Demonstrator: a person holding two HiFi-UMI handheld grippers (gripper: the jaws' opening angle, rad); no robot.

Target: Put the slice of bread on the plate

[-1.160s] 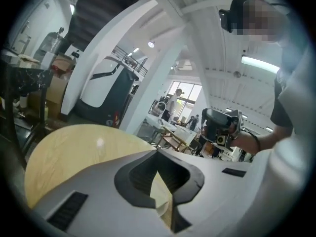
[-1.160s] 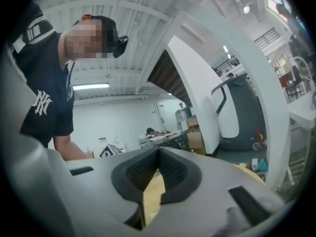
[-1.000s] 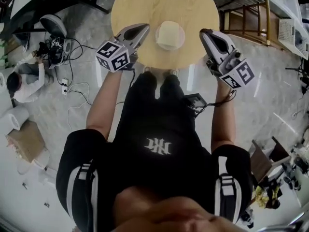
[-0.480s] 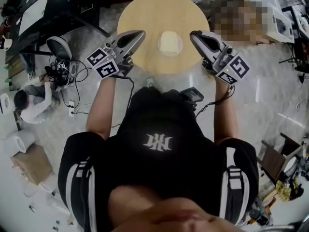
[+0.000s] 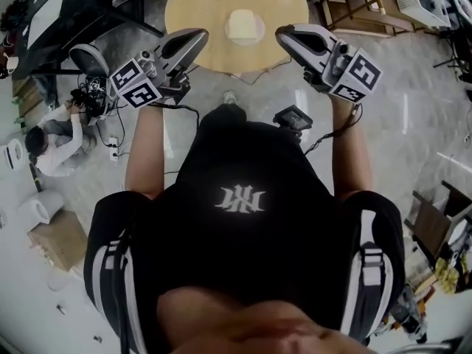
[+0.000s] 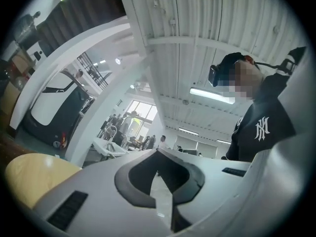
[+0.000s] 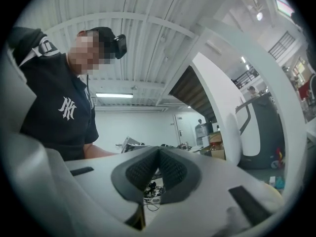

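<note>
A pale slice of bread lies on a small white plate near the front of the round wooden table. Both grippers are held up in the air on my side of the table, pointing roughly level toward it. The left gripper is left of the plate, and its jaws meet with nothing between them. Right of the plate, the right gripper also has its dark pads closed together and empty. A part of the table shows low on the left in the left gripper view.
A person sits on the floor at the left among cables and gear. Wooden furniture stands right of the table. A black device hangs at my waist. A cardboard box lies at lower left.
Both grippers have risen and drawn back from the table's edge toward my body. Bread and plate stay put on the table, which now sits higher and smaller in the head view.
</note>
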